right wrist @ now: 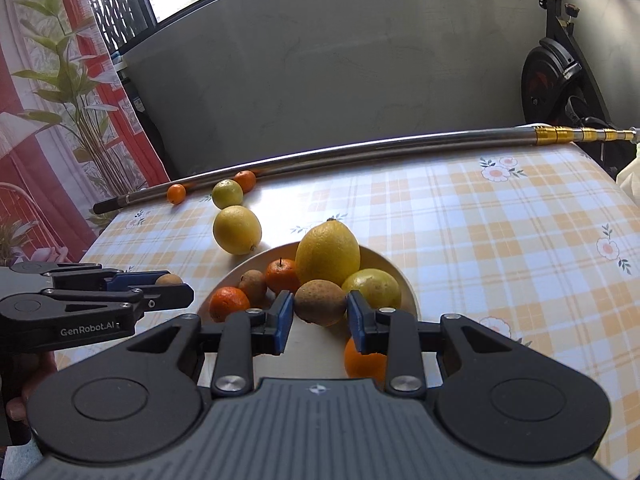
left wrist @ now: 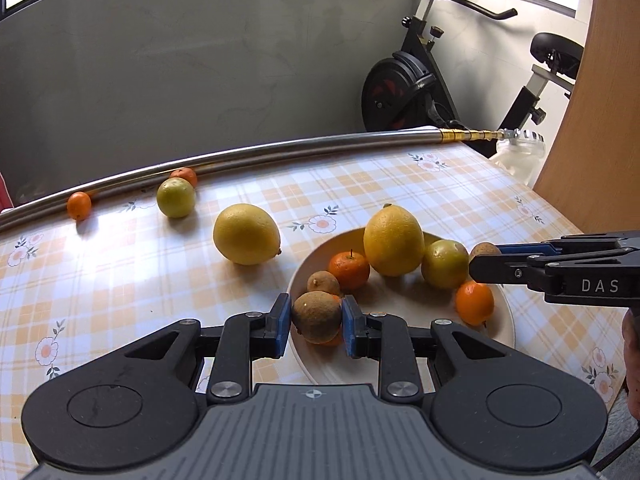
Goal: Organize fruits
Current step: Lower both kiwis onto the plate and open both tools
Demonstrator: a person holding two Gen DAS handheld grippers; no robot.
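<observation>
A cream plate (left wrist: 404,364) holds a large lemon (left wrist: 393,241), a green lime (left wrist: 445,264), two tangerines (left wrist: 349,269) and a small brown fruit (left wrist: 323,282). My left gripper (left wrist: 315,322) is shut on a brown fruit (left wrist: 317,316) over the plate's near-left rim. My right gripper (right wrist: 320,314) is shut on another brown fruit (right wrist: 320,303) over the plate (right wrist: 412,300). On the cloth lie a second lemon (left wrist: 246,234), a lime (left wrist: 176,197) and two small tangerines (left wrist: 79,205).
A long steel pole (left wrist: 248,154) with a gold end lies along the table's far edge. An exercise bike (left wrist: 416,88) stands behind the table at the right. A wooden panel (left wrist: 600,120) rises at the far right. A curtain and plant (right wrist: 60,80) stand at the left.
</observation>
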